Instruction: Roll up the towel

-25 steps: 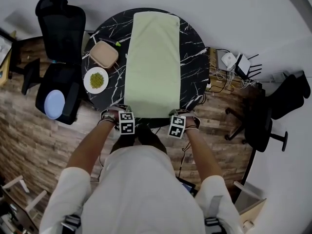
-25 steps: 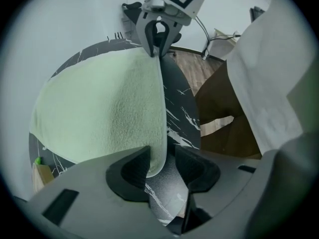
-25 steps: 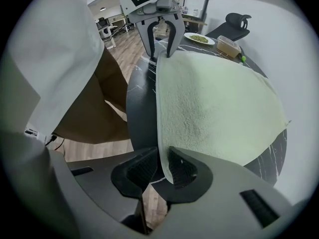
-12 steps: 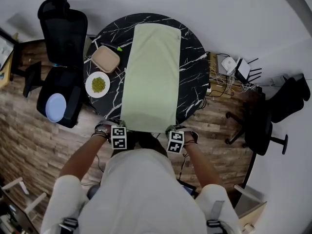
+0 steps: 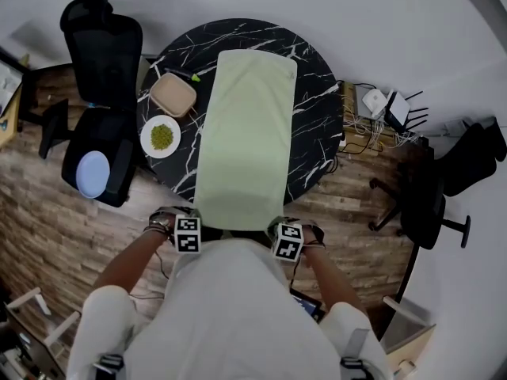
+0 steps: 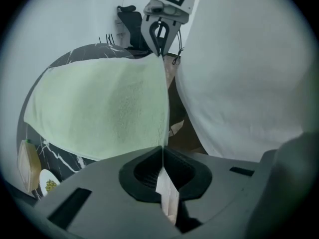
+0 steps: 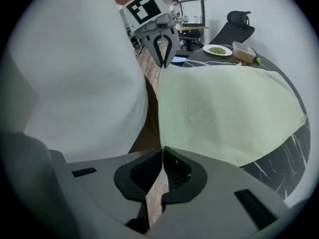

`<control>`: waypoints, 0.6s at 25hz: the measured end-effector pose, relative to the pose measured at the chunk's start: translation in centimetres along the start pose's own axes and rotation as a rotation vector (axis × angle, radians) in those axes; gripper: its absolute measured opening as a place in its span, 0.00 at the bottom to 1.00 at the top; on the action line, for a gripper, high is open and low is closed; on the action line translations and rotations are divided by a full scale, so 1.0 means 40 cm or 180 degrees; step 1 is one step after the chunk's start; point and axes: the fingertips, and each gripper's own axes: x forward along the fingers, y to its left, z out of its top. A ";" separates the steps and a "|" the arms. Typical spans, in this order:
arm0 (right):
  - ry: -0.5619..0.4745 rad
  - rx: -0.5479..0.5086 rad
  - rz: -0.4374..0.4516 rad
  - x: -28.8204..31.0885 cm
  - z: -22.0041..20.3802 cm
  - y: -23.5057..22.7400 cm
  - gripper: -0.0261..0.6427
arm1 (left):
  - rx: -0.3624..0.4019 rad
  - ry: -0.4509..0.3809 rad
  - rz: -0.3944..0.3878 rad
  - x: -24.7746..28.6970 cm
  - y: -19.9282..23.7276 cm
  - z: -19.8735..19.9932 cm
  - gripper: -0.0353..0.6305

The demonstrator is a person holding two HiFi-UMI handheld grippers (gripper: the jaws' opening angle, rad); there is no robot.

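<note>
A pale green towel (image 5: 249,133) lies lengthwise across the round black marble table (image 5: 317,117), and its near end hangs past the table's front edge. My left gripper (image 5: 194,225) is shut on the towel's near left corner, and my right gripper (image 5: 281,229) is shut on the near right corner. In the left gripper view the towel (image 6: 104,108) stretches from my left gripper (image 6: 163,153) to the right gripper (image 6: 159,51) opposite. The right gripper view mirrors this: the towel's edge (image 7: 224,113) runs from my right gripper (image 7: 163,156) to the left gripper (image 7: 163,59).
On the table's left stand a tan lidded container (image 5: 172,95) and a white plate of green food (image 5: 161,136). A black office chair (image 5: 101,46) with a blue disc (image 5: 93,173) is at the left. Another chair (image 5: 428,204) and cables with routers (image 5: 380,105) are at the right.
Both grippers closed on the towel's near corners and drew back towards my body. The towel slid with them, and its far edge moved nearer on the table.
</note>
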 end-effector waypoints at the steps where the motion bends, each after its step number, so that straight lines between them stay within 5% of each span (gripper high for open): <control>1: -0.0043 0.0055 -0.0035 -0.023 0.006 -0.022 0.05 | -0.0033 -0.0042 0.0032 -0.021 0.020 0.005 0.07; 7: -0.0158 0.0263 -0.0437 -0.125 0.034 -0.213 0.05 | -0.0194 -0.0165 0.0376 -0.130 0.214 0.024 0.07; 15: 0.0096 0.0257 -0.0969 -0.110 0.036 -0.416 0.05 | -0.0347 0.0027 0.0857 -0.124 0.410 0.027 0.07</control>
